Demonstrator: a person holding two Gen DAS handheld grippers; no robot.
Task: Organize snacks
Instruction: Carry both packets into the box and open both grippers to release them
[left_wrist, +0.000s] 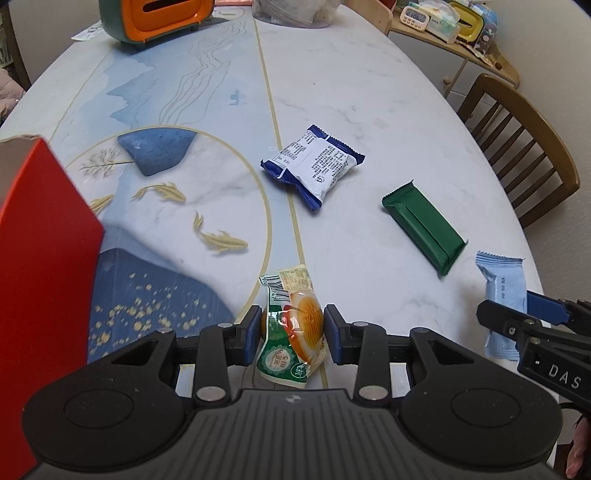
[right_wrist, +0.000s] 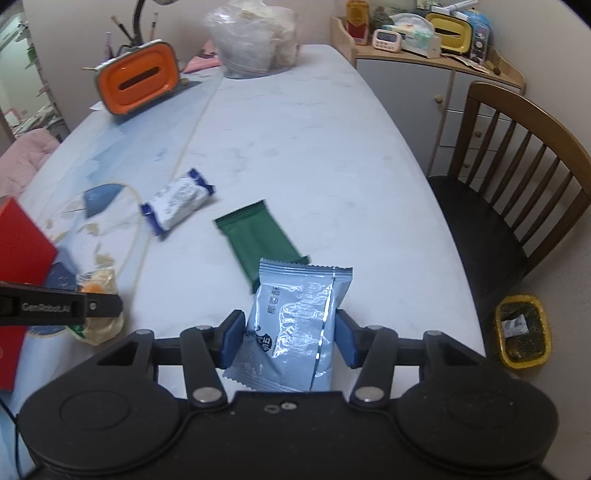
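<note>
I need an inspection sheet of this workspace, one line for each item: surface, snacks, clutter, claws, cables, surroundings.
Surface: oval marble-look table with blue mountain and fish artwork.
Job's things: green-and-orange snack between the left claw's pads; light blue packet between the right claw's pads; blue-and-white packet and dark green bar lying loose on the table; red box at the left edge.
Clutter: orange tissue holder and clear plastic bag at the far end.
Claws: left claw shut on its snack; right claw around its packet, contact unclear.
Cables: thin dark cable at lower left.
Surroundings: wooden chair, cabinet, yellow bin on the floor.
</note>
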